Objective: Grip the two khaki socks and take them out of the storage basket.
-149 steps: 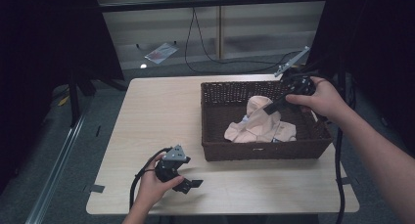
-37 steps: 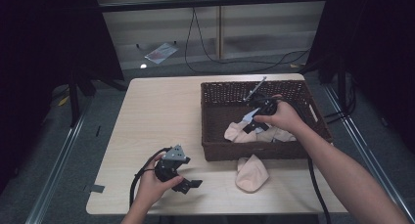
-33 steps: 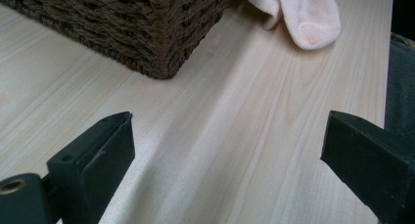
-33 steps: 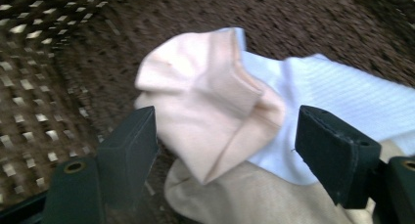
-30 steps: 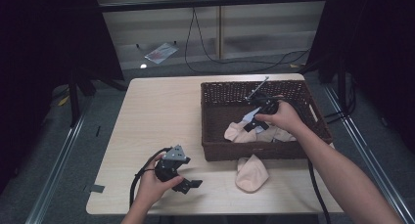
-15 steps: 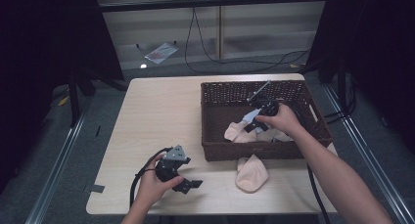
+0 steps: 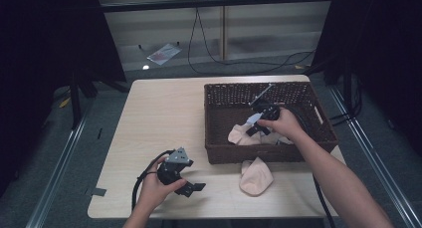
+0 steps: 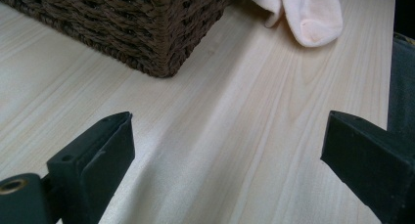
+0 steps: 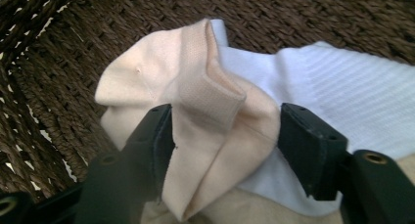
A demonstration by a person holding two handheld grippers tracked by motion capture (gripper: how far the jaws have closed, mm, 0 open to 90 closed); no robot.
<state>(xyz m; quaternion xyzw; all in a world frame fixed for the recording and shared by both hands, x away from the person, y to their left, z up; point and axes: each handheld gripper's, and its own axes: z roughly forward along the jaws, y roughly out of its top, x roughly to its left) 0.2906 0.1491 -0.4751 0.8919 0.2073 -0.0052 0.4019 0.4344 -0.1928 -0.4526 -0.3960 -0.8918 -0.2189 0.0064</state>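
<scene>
two grippers, one busy. right gripper [image 7: 255, 122] is down inside the wicker basket [image 7: 318, 138], reaching in from the person's side toward its near-left part, where the socks are heaped. its jaws have just been closing and now stand about halfway, one on each side of a raised fold of the peach sock [image 9: 195, 116]. in the right gripper view the left jaw touches the fabric; the right jaw sits just beside the fold, on the white sock [image 9: 342, 87] underneath. not yet a firm pinch, by my reading.

the relation that matters: the fold rises straight between the jaws, its ribbed cuff running away from the camera along the gripper's own line (so the jaws close across the fold, not along it). the white sock lies under and to the right, close enough to be caught too.

left gripper [image 7: 191, 188] rests on the table [image 7: 164, 113] near the front-left edge, jaws wide, nothing between them, well apart from the basket. a second peach sock [image 7: 255, 175] lies on the table just in front of the basket wall.
</scene>
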